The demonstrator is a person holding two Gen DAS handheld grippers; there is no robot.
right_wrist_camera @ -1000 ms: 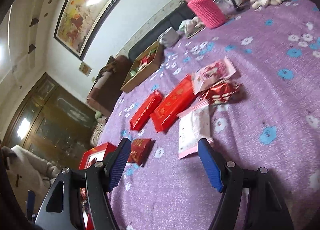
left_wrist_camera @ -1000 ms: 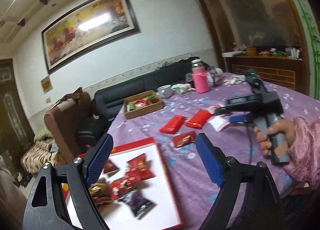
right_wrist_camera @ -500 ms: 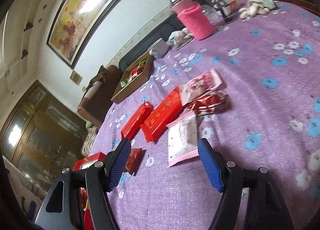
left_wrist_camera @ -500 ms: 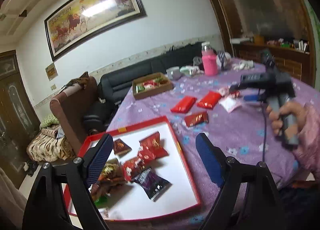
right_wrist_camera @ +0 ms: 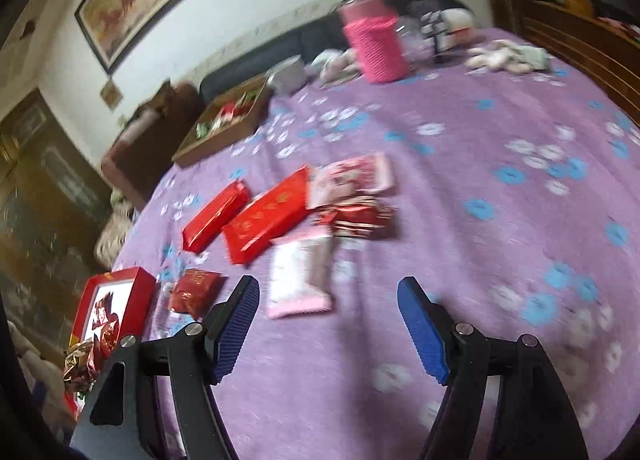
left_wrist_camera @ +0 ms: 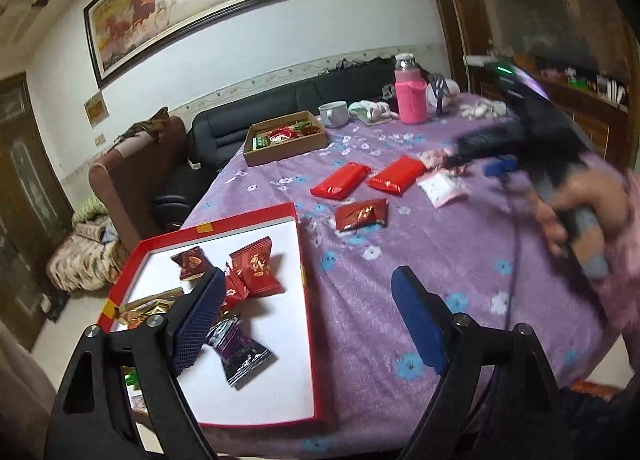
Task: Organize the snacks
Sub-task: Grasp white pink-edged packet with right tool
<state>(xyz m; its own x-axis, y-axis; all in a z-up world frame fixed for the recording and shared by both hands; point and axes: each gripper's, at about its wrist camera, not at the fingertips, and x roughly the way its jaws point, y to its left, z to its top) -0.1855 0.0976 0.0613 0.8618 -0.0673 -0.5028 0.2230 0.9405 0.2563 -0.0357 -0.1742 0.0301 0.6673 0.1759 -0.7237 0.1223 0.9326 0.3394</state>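
A red-rimmed white tray (left_wrist_camera: pixel 256 388) at the table's near left corner holds several snack packets, among them a red one (left_wrist_camera: pixel 256 270) and a purple one (left_wrist_camera: pixel 242 352). My left gripper (left_wrist_camera: pixel 308 302) is open and empty above the tray's right edge. Loose on the purple cloth lie a small red packet (left_wrist_camera: pixel 362 213), two long red packs (left_wrist_camera: pixel 340 179) (left_wrist_camera: pixel 396 174) and a pink-white packet (left_wrist_camera: pixel 442 187). My right gripper (right_wrist_camera: pixel 328 302) is open and empty, just short of the pink-white packet (right_wrist_camera: pixel 300 280). It appears blurred in the left wrist view (left_wrist_camera: pixel 500 167).
A brown cardboard box (left_wrist_camera: pixel 286 149) of snacks stands at the far side. Behind it are a white mug (left_wrist_camera: pixel 334 114), a pink-sleeved flask (left_wrist_camera: pixel 410 93) and some cloths. A black sofa and a brown armchair stand beyond the table.
My left gripper has pulled back and up, so more of the tray shows. My right gripper has swung over the table toward the pink-white packet, with motion blur. Both stay open.
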